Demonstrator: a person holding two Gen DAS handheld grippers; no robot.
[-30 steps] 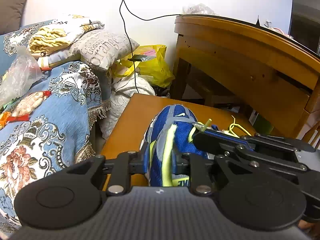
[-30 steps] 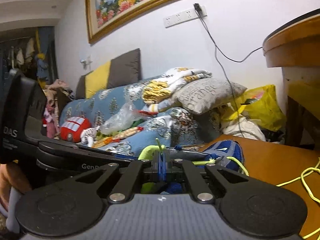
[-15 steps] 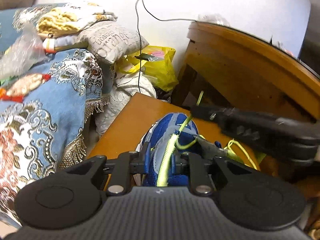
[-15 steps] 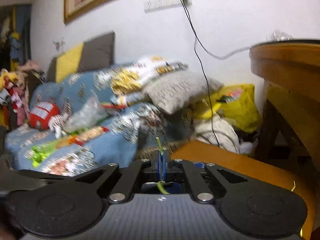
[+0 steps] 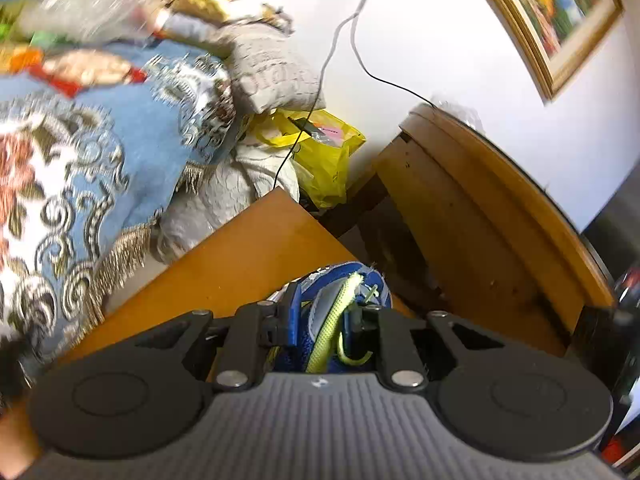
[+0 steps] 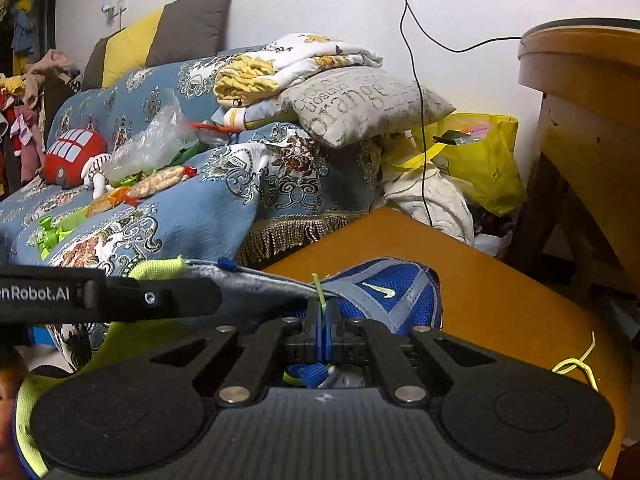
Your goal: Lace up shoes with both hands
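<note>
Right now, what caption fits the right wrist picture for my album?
The right gripper pinches a yellow-green lace above a blue shoe on a wooden table.

Both wrist views look close along the shoe (image 5: 340, 312) toward the sofa (image 6: 192, 216)

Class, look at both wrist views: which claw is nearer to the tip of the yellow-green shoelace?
Right. The right claw is shut on the lace tip. The left claw straddles the blue shoe's tongue, beside that tip.
</note>
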